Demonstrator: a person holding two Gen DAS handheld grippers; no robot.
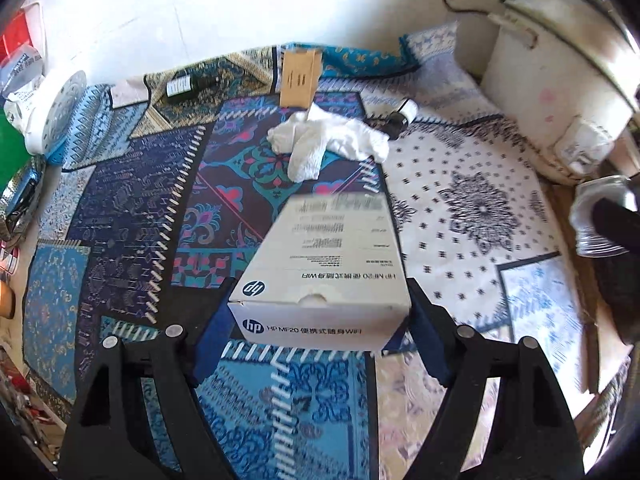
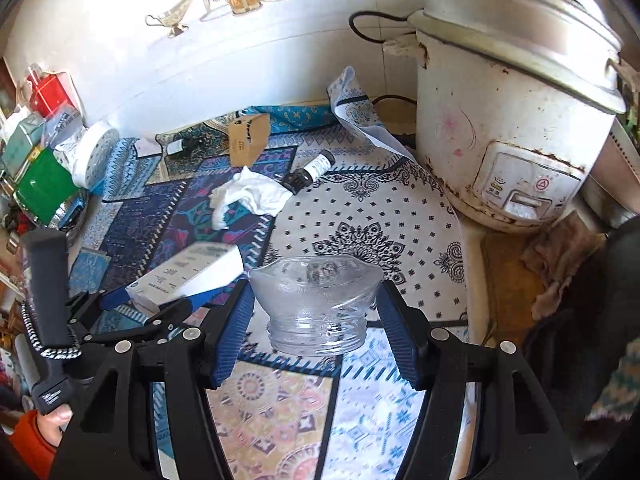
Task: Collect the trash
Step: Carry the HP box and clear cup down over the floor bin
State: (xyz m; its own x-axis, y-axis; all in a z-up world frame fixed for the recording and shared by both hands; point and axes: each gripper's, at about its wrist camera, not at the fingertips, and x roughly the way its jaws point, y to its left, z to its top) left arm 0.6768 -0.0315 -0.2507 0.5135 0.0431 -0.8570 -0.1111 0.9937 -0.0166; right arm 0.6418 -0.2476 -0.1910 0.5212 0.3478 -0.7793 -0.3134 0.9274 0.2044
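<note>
The patterned cloth [image 1: 132,208] carries a crumpled tissue [image 1: 320,142], bottles [image 1: 188,87] and a cooker [image 2: 516,120].

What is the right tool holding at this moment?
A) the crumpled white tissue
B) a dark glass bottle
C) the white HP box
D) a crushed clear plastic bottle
D: in the right wrist view, the right tool has its blue pads pressed on both sides of the crushed clear plastic bottle, while the white HP box sits in the left tool.
</note>
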